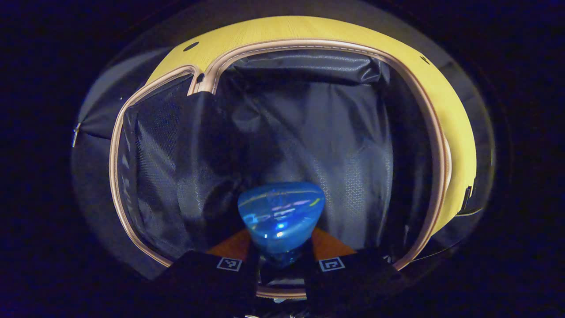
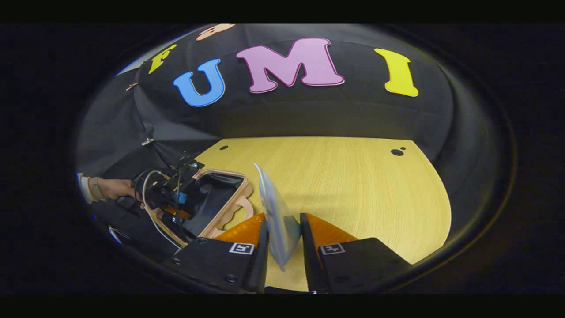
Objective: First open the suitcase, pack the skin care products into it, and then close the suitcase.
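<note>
The open suitcase [image 1: 282,132] lies on the worktop [image 2: 344,185], directly below the left gripper [image 1: 281,260], which clamps a blue bottle [image 1: 280,216] pointing down into its lining. The right gripper [image 2: 282,251], well apart, clamps an upright flat sachet [image 2: 276,216].

Pale wooden table [image 2: 344,185], black cloth wall [image 2: 309,115] behind it, dim light
</note>
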### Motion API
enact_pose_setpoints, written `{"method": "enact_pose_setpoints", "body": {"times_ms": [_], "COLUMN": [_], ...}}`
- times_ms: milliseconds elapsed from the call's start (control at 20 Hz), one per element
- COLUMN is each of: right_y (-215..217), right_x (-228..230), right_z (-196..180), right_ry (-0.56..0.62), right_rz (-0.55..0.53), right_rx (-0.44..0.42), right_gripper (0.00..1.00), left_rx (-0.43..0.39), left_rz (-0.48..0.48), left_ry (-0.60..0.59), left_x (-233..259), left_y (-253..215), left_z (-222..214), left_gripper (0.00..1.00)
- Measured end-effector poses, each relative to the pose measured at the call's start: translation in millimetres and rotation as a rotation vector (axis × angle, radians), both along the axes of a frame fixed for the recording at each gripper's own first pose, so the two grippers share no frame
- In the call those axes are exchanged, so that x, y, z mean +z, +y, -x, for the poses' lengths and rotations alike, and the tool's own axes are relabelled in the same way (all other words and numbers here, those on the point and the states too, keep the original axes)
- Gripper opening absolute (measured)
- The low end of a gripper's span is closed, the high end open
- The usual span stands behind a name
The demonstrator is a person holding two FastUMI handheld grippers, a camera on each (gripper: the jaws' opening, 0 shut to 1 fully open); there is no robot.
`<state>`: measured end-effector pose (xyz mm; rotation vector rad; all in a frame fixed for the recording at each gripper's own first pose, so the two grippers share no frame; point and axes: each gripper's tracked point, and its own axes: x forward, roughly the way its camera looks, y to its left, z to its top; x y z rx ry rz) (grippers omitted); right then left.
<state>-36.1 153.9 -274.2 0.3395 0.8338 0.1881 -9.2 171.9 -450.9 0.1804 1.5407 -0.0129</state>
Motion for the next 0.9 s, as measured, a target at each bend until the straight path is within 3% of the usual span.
{"method": "enact_pose_setpoints", "body": {"times_ms": [200, 250, 350, 500, 650, 800, 900], "right_y": [12, 18, 36, 68, 110, 165, 200], "right_x": [1, -1, 1, 3, 0, -4, -15], "right_z": [10, 12, 11, 3, -5, -4, -1], "right_ry": [0.011, 0.021, 0.025, 0.023, 0.042, 0.094, 0.162], "right_rz": [0.023, 0.028, 0.024, 0.006, -0.041, -0.109, -0.147], "right_rx": [0.023, 0.043, 0.082, 0.141, 0.197, 0.27, 0.314], "right_gripper": [0.39, 0.39, 0.39, 0.39, 0.39, 0.39, 0.39], "left_rx": [-0.023, -0.034, -0.071, -0.134, -0.185, -0.1, -0.05], "left_rz": [-0.011, -0.016, -0.028, 0.006, -0.034, 0.031, -0.01], "left_ry": [-0.07, -0.096, -0.181, -0.347, -0.467, -0.508, -0.56], "left_x": [10, 15, 35, 75, 107, 126, 139], "left_y": [-1, -4, -6, -13, 8, 23, 57], "left_z": [-8, -10, -16, -27, -32, -8, 2], "left_gripper": [0.52, 0.69, 0.88, 0.89, 0.89, 0.89, 0.9]}}
